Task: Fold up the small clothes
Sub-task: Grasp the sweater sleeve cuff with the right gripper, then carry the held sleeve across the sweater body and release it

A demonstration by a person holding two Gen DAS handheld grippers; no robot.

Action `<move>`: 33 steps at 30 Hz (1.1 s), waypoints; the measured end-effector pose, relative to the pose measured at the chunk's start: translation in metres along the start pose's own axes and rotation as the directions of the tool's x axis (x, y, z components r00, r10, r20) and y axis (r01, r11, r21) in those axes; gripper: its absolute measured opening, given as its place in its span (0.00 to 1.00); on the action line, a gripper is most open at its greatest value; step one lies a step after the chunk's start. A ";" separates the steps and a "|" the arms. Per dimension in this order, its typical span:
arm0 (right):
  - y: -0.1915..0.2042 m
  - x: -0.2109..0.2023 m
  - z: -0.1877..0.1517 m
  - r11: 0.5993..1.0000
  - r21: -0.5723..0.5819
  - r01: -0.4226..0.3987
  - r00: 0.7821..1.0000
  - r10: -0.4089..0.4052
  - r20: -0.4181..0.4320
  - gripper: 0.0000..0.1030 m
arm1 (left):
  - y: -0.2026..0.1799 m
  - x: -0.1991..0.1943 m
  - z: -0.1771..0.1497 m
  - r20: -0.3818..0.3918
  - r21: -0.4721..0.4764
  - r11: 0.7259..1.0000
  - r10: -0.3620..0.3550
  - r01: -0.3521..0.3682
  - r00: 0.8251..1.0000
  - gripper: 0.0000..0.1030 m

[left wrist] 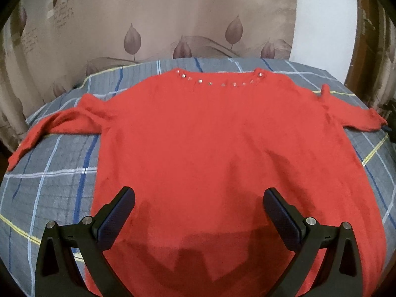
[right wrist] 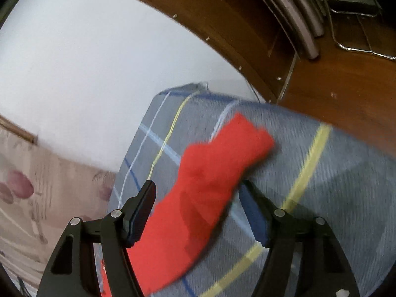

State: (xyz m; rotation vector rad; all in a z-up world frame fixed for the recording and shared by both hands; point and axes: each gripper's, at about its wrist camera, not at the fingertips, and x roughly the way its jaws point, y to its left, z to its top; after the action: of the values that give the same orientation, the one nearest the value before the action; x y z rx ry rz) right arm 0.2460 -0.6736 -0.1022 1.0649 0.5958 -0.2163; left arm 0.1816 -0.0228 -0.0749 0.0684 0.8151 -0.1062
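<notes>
A red sweater (left wrist: pixel 210 133) lies flat on a grey plaid bed sheet (left wrist: pixel 49 185), its rhinestone neckline (left wrist: pixel 217 83) on the far side and both sleeves spread out. My left gripper (left wrist: pixel 199 195) is open above the sweater's lower body, with nothing between its fingers. In the right wrist view, the end of one red sleeve (right wrist: pixel 205 180) lies on the sheet (right wrist: pixel 321 185) near the bed's corner. My right gripper (right wrist: pixel 198 190) straddles that sleeve with its jaws partly apart. The pads do not clearly press on it, and the view is blurred by motion.
A beige curtain with a leaf print (left wrist: pixel 153 24) hangs behind the bed, beside a white wall (right wrist: pixel 86 61). Brown wooden furniture (right wrist: pixel 222 12) and a wooden floor (right wrist: pixel 346 79) with metal chair legs (right wrist: pixel 304 29) lie beyond the bed's corner.
</notes>
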 end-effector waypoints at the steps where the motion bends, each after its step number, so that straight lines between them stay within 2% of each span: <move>1: -0.003 0.001 0.005 1.000 0.019 -0.008 1.000 0.007 0.012 0.64 | 0.000 0.001 0.000 -0.006 -0.001 1.000 0.001 -0.001 1.000 1.00; 4: -0.002 0.009 0.014 1.000 0.020 -0.005 1.000 0.005 0.029 0.62 | 0.000 0.004 0.000 -0.019 -0.002 1.000 0.001 -0.001 1.000 1.00; 5: 0.001 0.012 0.013 1.000 -0.007 0.008 1.000 -0.008 0.026 0.51 | 0.000 0.005 -0.001 -0.025 -0.004 1.000 0.003 -0.003 1.000 1.00; 6: 0.004 0.016 0.010 0.998 -0.044 0.043 0.999 -0.042 0.020 0.23 | 0.000 0.006 0.000 -0.030 -0.005 1.000 0.003 -0.003 1.000 1.00; 7: 0.003 0.020 0.008 0.996 -0.057 0.063 0.998 -0.063 0.005 0.07 | 0.000 0.006 0.000 -0.034 -0.006 1.000 0.003 -0.003 0.999 1.00; 8: -0.002 0.025 0.007 0.997 -0.047 0.067 0.997 -0.069 -0.032 0.07 | 0.000 0.007 0.000 -0.036 -0.007 1.000 0.002 -0.002 0.999 1.00; 10: -0.001 0.020 0.002 0.999 -0.024 0.033 0.999 -0.034 -0.016 0.07 | 0.001 0.007 0.000 -0.039 -0.010 1.000 -0.004 0.004 0.999 1.00; 12: 0.015 0.008 -0.003 0.998 -0.057 0.017 1.000 -0.017 0.006 0.07 | 0.002 0.007 0.001 -0.040 -0.015 1.000 -0.013 0.013 0.999 1.00; 14: 0.042 -0.002 -0.008 0.996 -0.082 -0.032 0.999 0.032 0.000 0.07 | 0.006 0.004 0.003 -0.027 -0.028 0.999 -0.030 0.030 0.999 1.00; 19: 0.156 -0.004 -0.049 0.963 -0.229 -0.145 0.989 0.132 -0.073 0.07 | 0.022 -0.025 0.010 0.072 -0.055 0.998 -0.020 0.024 0.997 1.00; 22: 0.228 0.011 -0.094 0.930 -0.293 -0.223 0.971 0.187 -0.146 0.07 | 0.039 -0.040 0.015 0.107 -0.075 0.997 -0.002 0.011 0.994 1.00; 26: 0.309 0.061 -0.184 0.880 -0.370 -0.297 0.940 0.202 -0.275 0.07 | 0.073 -0.052 0.017 0.115 -0.132 0.991 0.009 0.007 0.993 1.00; 29: 0.345 0.107 -0.260 0.870 -0.336 -0.361 0.884 0.204 -0.421 0.07 | 0.094 -0.054 0.011 0.106 -0.157 0.988 0.032 -0.015 0.994 1.00; 33: 0.378 0.154 -0.353 0.847 -0.339 -0.409 0.819 0.177 -0.546 0.07 | 0.111 -0.051 0.000 0.094 -0.169 0.985 0.050 -0.034 0.994 1.00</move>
State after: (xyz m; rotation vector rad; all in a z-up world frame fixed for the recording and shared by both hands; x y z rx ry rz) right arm 0.4156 -0.1674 -0.0237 0.7426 0.8785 0.4828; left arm 0.1605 0.0907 -0.0357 -0.0778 0.7216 -0.0005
